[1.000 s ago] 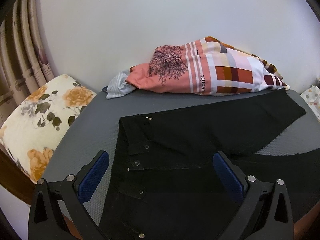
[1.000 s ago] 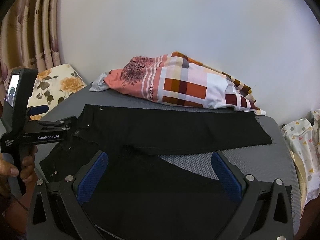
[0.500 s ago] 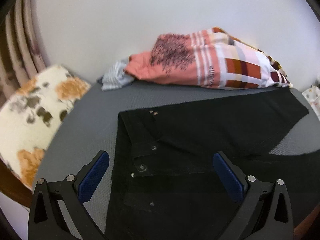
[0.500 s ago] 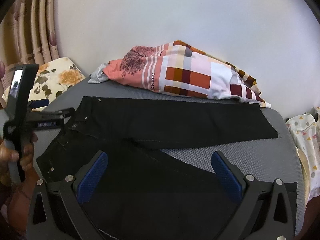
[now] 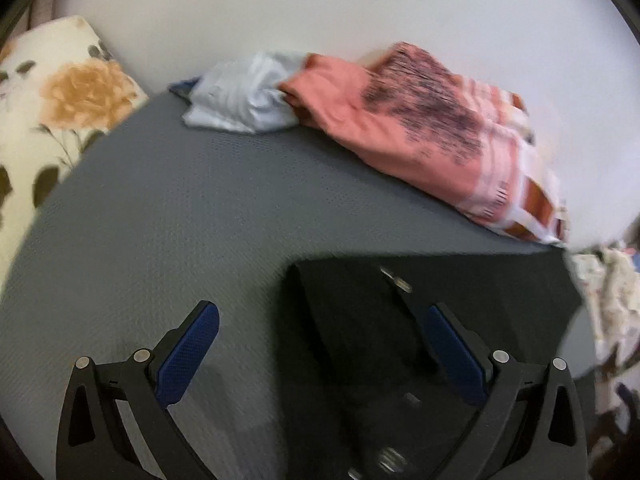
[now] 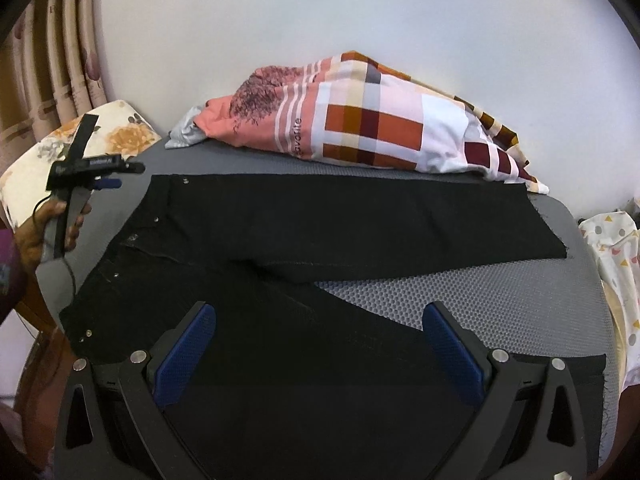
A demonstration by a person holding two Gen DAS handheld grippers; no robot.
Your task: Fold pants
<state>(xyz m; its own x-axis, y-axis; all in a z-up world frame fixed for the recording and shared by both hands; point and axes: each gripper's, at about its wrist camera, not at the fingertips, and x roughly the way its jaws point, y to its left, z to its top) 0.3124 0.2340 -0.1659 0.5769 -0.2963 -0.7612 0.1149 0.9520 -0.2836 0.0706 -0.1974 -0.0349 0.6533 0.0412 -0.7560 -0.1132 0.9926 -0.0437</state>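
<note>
Black pants [image 6: 320,240] lie flat on the grey table [image 6: 460,292], waistband to the left, legs spread apart toward the right. My right gripper [image 6: 320,344] hangs open over the near leg, nothing between its blue pads. In the left wrist view, which is blurred, my left gripper [image 5: 320,344] stands open above the far corner of the waistband of the pants [image 5: 420,320], one finger over bare table. The right wrist view shows the left gripper [image 6: 108,178] held in a hand beside the waistband's far end.
A pile of pink and checked clothes [image 6: 372,120] lies along the back of the table against the white wall. A floral cushion [image 6: 80,140] sits at the left, with curtains behind it. Spotted cloth [image 6: 612,248] hangs at the right edge.
The left gripper has swung away to the left and toward the far end of the waistband. The right gripper has risen slightly. The pants have not moved.
</note>
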